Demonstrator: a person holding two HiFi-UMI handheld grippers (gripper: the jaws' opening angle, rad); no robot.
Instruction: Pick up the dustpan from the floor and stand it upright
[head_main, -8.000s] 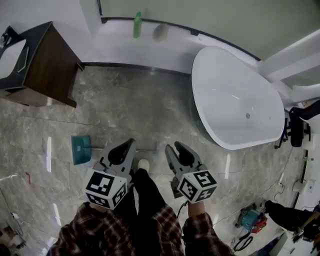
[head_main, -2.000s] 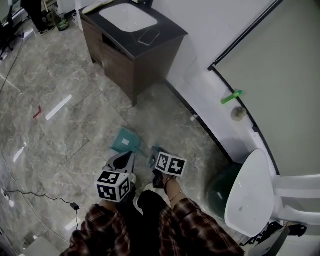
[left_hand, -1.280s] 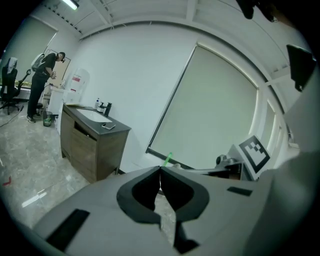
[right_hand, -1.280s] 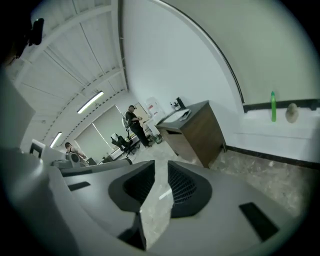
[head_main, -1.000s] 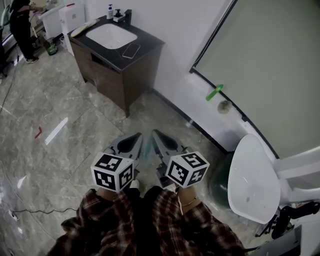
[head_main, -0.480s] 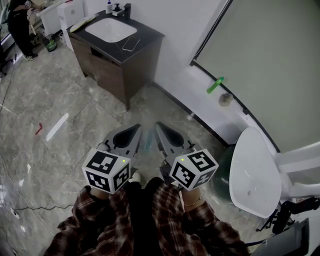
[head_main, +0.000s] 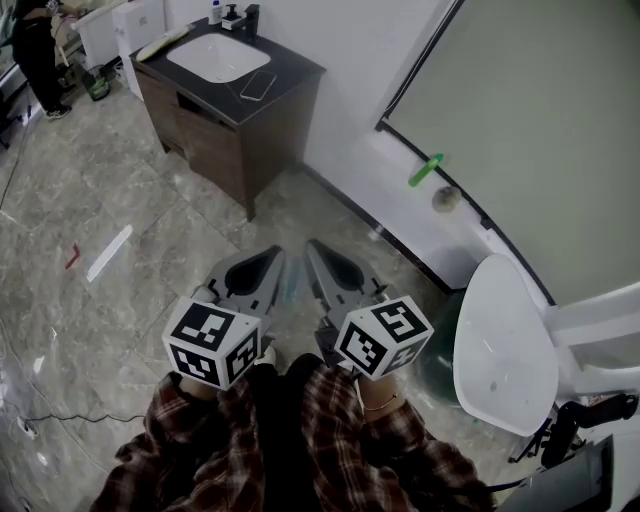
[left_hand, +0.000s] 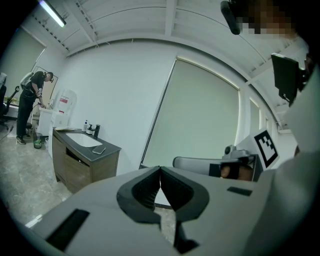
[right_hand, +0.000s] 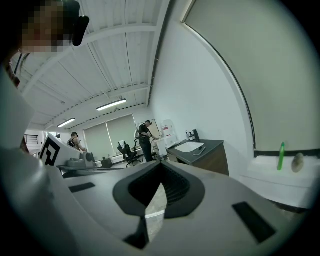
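Note:
Both grippers are held up side by side in front of me, pointing toward the wall. My left gripper (head_main: 272, 256) is shut, and its jaws meet at the tip with nothing between them (left_hand: 160, 169). The jaws of my right gripper (head_main: 312, 247) are also closed tip to tip and hold nothing (right_hand: 161, 164). In the head view a thin teal sliver, likely the dustpan (head_main: 290, 287), shows on the floor in the gap between the two grippers. The rest of it is hidden beneath them, so I cannot tell how it stands. Neither gripper view shows it.
A dark vanity cabinet (head_main: 215, 125) with a white sink (head_main: 208, 57) and a phone (head_main: 255, 87) stands ahead on the left. To the right is a white bathtub (head_main: 500, 340). A green bottle (head_main: 425, 170) lies on the wall ledge. A person (head_main: 30, 50) stands far left.
Two seconds ago the right gripper was low at the teal dustpan on the floor. Since then both grippers have come up side by side. The last half second shows almost no movement.

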